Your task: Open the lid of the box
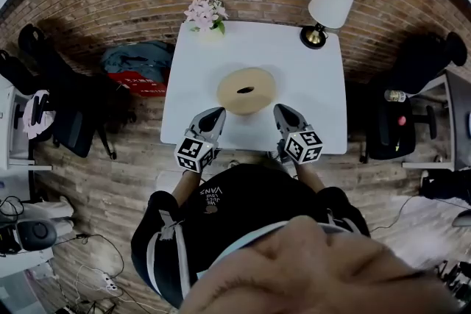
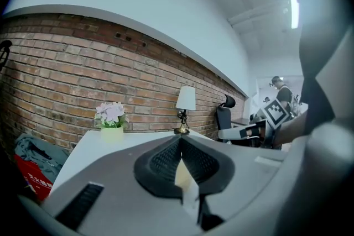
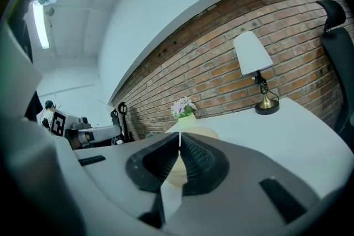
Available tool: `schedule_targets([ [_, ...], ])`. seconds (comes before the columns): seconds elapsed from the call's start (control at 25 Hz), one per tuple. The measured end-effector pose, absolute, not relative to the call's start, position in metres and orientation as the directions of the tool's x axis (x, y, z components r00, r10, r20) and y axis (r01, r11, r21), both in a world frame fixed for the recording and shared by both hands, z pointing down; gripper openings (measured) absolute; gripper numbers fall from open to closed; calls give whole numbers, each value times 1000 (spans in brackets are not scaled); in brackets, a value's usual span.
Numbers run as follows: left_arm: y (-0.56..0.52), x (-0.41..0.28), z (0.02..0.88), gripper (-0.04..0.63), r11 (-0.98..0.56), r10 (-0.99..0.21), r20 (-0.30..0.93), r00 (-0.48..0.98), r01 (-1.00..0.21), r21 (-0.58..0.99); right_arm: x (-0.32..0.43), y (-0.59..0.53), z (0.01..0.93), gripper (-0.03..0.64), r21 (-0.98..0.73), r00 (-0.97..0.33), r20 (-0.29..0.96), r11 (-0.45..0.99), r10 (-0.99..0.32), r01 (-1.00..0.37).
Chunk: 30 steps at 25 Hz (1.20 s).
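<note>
A round tan box point(image 1: 246, 90) with its lid on and a dark spot at the lid's centre sits mid-table, toward the front. My left gripper point(image 1: 214, 115) hangs just off its front left side, shut and empty. Off the box's front right side, my right gripper point(image 1: 282, 112) is shut and empty too. In the right gripper view the closed jaws point(image 3: 180, 145) point at the box point(image 3: 202, 132), whose top shows just beyond them. The left gripper view shows its jaws point(image 2: 181, 141) pressed together, with only a pale sliver behind them.
The white table point(image 1: 313, 103) stands against a brick wall. A potted flower point(image 1: 205, 13) is at its back left corner and a lamp point(image 1: 329, 7) at its back right. A blue bag point(image 1: 140, 62) and dark chairs point(image 1: 70, 110) flank the table.
</note>
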<state>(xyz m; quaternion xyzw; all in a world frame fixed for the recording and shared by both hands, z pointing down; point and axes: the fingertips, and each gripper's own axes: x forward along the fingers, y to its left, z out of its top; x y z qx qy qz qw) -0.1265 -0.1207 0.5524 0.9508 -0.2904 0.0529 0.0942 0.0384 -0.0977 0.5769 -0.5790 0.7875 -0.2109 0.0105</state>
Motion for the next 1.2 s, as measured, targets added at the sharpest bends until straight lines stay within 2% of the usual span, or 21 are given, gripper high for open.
schedule_targets([
  [0.48, -148, -61, 561, 9, -816, -549, 193, 813, -572, 89, 84, -126, 599, 5, -287, -439, 290, 360, -851, -888],
  [1.0, -163, -32, 587, 11, -809, -553, 300, 777, -587, 31, 91, -153, 636, 6, -268, -570, 365, 503, -736, -821],
  [1.04, -164, -31, 588, 11, -811, -549, 309, 776, -584, 26, 90, -155, 639, 13, -266, -582, 371, 517, -724, -813],
  [1.08, -165, -29, 590, 12, -814, -544, 320, 776, -580, 20, 89, -157, 643, 53, -265, -592, 377, 530, -712, -806],
  [1.12, -166, -28, 592, 12, -818, -539, 331, 775, -575, 15, 88, -158, 646, 121, -265, -601, 386, 540, -700, -799],
  [1.2, -167, -25, 596, 13, -824, -529, 352, 772, -566, 4, 87, -159, 653, 152, -261, -613, 408, 557, -677, -789],
])
